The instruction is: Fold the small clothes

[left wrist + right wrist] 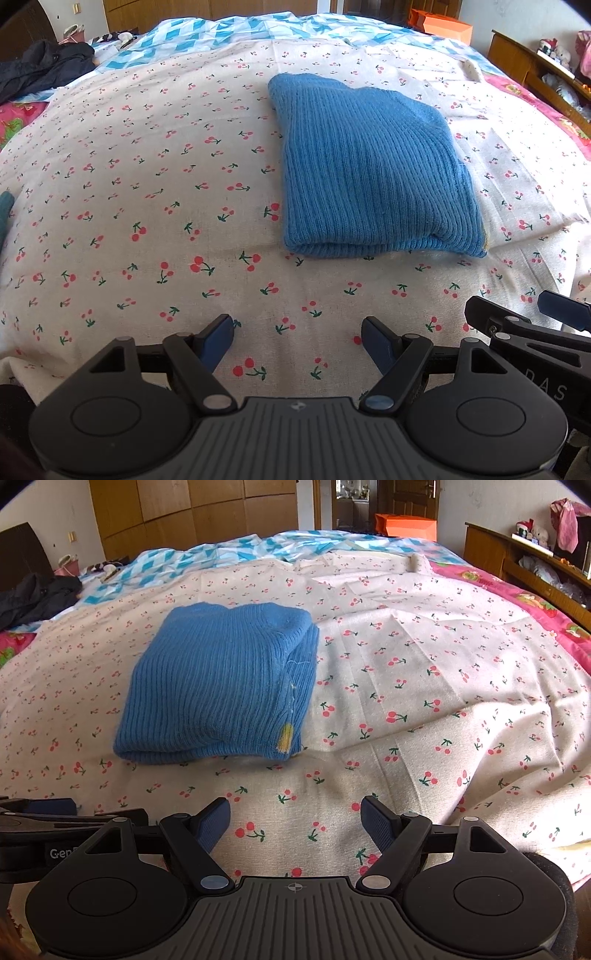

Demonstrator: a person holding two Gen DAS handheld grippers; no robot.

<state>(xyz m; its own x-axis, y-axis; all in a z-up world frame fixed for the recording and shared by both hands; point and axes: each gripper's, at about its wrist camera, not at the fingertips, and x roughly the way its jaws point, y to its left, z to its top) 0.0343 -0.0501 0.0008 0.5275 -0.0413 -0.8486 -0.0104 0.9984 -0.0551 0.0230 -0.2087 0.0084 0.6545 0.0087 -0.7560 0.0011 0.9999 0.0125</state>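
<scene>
A blue ribbed knit garment [373,177] lies folded into a thick rectangle on the cherry-print sheet [147,206]. It also shows in the right wrist view [218,686], with a small yellow patch at its near right corner. My left gripper [297,338] is open and empty, above the sheet in front of the garment's near edge. My right gripper [295,818] is open and empty, in front and to the right of the garment. The right gripper also shows at the left wrist view's right edge [517,314].
A dark jacket [40,66] lies at the bed's far left. A blue-and-white patterned cover [236,550] lies across the far end. A wooden shelf unit [528,561] stands along the right side. An orange box [404,524] sits beyond the bed.
</scene>
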